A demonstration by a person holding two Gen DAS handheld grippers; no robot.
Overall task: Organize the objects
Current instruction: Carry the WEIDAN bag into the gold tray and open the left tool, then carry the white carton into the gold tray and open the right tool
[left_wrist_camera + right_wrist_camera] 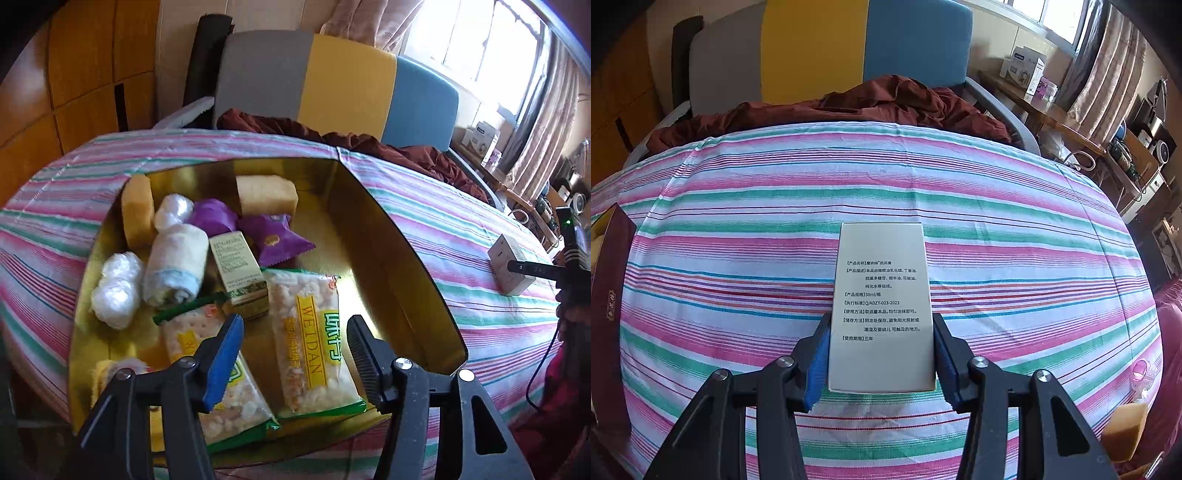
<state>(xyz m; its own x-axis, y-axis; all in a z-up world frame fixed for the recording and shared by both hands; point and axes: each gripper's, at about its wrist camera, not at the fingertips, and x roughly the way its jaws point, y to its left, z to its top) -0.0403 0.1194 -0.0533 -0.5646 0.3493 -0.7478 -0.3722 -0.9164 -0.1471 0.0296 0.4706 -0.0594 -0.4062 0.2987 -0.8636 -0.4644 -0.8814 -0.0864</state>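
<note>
My left gripper hangs with fingers parted and empty above the gold tin, already filled with snack packets, sponges and a rolled towel. My right gripper clasps a white carton over the striped sheet, not yet stowed. One sponge also lies outside.

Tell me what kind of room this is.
Probably a bedroom at home: striped bedsheet over a bed, padded headboard, curtained window and a cluttered side table.
</note>
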